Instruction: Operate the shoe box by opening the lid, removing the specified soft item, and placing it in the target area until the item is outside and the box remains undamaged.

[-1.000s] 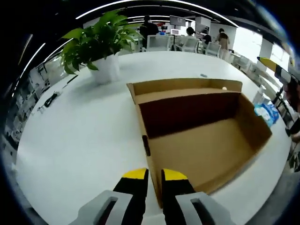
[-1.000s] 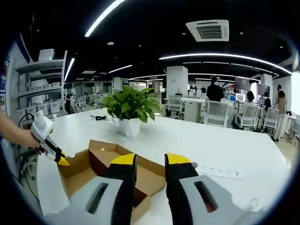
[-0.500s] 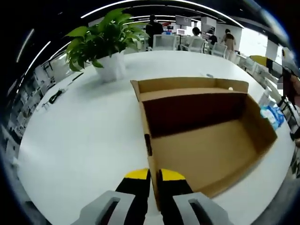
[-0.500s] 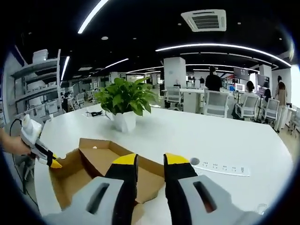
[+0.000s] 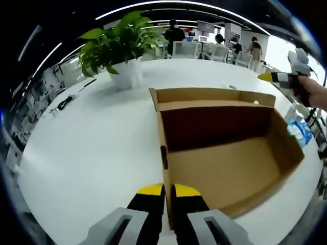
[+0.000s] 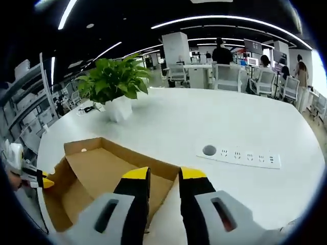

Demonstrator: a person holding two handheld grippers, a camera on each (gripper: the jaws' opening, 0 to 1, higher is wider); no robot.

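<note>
The left gripper point(image 5: 163, 190) pinches the near wall of the open cardboard shoe box point(image 5: 230, 163) on the white table point(image 5: 92, 153), its jaws pressed onto the cardboard edge. Beyond the box stand a potted plant point(image 5: 115, 43) and a power strip point(image 6: 240, 155). The right gripper point(image 6: 163, 173) hovers over the box's far side, jaws slightly apart and holding nothing.

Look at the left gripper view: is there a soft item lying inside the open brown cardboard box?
No, the open brown cardboard box shows bare cardboard floor and walls inside.
</note>
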